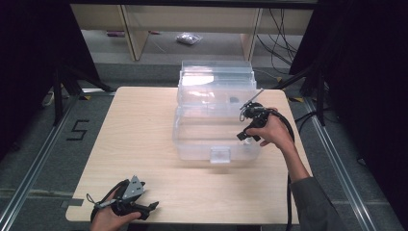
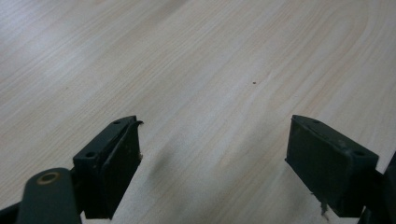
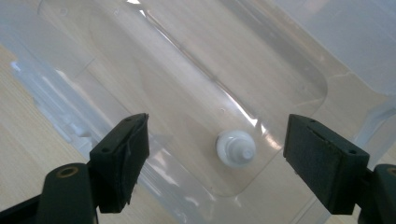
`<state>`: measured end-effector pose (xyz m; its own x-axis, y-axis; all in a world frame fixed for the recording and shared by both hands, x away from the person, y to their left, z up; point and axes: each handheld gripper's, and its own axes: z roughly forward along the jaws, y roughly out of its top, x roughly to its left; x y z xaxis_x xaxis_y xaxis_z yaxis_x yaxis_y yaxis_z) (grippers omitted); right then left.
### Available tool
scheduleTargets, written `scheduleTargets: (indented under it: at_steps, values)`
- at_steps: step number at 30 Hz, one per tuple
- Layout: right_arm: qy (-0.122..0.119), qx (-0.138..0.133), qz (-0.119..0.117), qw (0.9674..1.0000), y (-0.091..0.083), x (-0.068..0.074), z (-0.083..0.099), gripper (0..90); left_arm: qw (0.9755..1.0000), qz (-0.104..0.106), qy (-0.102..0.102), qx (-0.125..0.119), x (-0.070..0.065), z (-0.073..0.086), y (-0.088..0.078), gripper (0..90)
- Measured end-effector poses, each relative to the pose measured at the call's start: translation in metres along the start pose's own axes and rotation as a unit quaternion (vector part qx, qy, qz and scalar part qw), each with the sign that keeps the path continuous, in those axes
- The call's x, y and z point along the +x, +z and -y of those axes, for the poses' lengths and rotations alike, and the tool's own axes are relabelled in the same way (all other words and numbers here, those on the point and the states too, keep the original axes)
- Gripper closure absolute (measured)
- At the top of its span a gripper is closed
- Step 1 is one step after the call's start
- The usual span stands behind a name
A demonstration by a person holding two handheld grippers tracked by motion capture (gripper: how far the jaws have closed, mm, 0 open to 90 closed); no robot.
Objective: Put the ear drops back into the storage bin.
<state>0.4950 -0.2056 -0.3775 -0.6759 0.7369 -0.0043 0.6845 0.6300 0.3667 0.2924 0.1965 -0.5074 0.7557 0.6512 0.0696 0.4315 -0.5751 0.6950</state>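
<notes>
A clear plastic box (image 1: 202, 144) stands in the middle of the wooden table (image 1: 139, 125), its lid (image 1: 216, 79) swung up at the back. My right gripper (image 1: 243, 136) hangs over the box's right end, pointing down into it. In the right gripper view its jaws (image 3: 217, 158) stand open, and a small white round cap-like piece (image 3: 236, 149) lies on the box's clear floor (image 3: 187, 93) below the gap, apart from both pads. My left gripper (image 1: 153, 207) rests near the table's front left corner. Its jaws (image 2: 212, 158) are open over bare wood.
A clear latch (image 1: 220, 155) sits on the box's front wall. The table's front edge runs just below the left hand. On the floor behind the table are wooden shelf legs (image 1: 132, 33), a small bag (image 1: 188, 38) and cables. Dark stands flank both sides.
</notes>
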Motion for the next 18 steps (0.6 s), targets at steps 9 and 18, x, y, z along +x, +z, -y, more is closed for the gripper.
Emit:
scheduleTargets:
  at_steps: [9,18]
  values:
    - [-0.012,-0.017,0.001,0.9998,-0.0039,0.0035,0.0055,23.3,1.0,-0.001,0.002,0.001,0.0003,-0.0001,0.0,17.1]
    - [-0.004,-0.028,-0.004,0.9996,-0.0074,0.0078,0.0108,22.7,1.0,0.0,0.001,0.0,0.0,0.0,-0.0001,17.1]
